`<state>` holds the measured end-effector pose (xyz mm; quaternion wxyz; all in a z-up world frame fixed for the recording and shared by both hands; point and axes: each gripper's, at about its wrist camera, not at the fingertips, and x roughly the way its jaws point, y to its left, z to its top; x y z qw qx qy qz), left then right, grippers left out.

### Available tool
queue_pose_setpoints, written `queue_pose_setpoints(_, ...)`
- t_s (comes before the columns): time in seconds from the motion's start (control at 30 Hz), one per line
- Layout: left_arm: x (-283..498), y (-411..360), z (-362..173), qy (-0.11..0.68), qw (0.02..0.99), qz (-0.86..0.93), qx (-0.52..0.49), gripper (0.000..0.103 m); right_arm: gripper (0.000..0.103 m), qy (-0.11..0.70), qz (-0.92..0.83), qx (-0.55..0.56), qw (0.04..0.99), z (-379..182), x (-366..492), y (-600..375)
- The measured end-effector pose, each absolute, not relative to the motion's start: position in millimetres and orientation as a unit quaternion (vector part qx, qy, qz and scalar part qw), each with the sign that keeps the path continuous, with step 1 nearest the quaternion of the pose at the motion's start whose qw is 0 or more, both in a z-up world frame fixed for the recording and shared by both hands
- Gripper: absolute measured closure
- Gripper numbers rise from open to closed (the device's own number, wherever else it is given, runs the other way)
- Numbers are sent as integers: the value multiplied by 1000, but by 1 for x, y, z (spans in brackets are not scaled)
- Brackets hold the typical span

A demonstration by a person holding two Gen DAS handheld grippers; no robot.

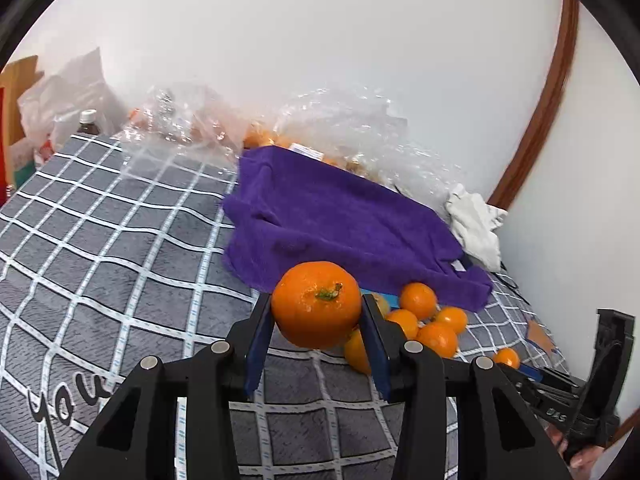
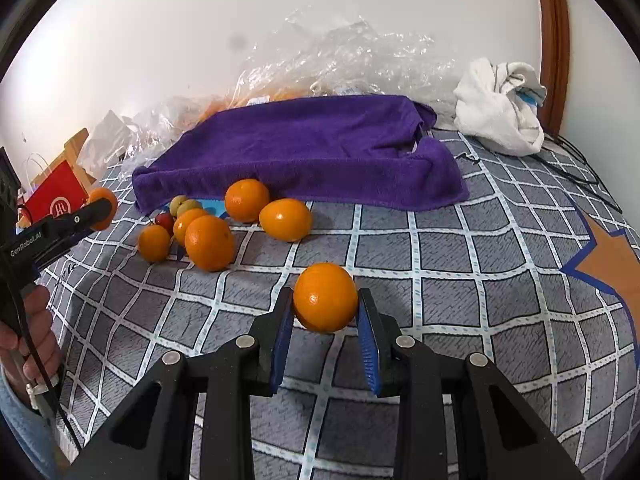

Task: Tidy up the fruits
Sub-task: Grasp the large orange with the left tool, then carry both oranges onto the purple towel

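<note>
Oranges sit clamped in both tongs: the left tongs (image 1: 318, 312) grip a stemmed orange (image 1: 317, 305), the right tongs (image 2: 325, 312) grip a smooth orange (image 2: 325, 297), both above the checkered bed (image 2: 440, 280). Loose oranges (image 2: 209, 242) cluster beside the purple towel (image 2: 304, 148).

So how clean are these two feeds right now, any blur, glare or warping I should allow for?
Left wrist: door frame smeared by motion blur, held orange sharp. Right wrist: crisp throughout, dark smudge on the wall, glare on the clear plastic bags. Both views: fisheye bends the checked cover, corners black.
</note>
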<state>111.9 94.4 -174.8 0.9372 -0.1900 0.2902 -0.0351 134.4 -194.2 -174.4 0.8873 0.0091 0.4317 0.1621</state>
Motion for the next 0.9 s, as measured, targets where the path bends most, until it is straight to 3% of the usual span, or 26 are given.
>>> queue_pose_setpoints(0.17,111,102,-159,297,937,-14,-184,62,72,408,161,-5,898,-139,145,-192)
queue_pose_setpoints(0.53,162,114,-64,246,960,7,-133,62,72,374,141,4,916,-77,249,-181)
queue_pose_setpoints(0.9,273,95,-94,266,953,5,-146,62,72,367,148,20,918,-96,324,-173)
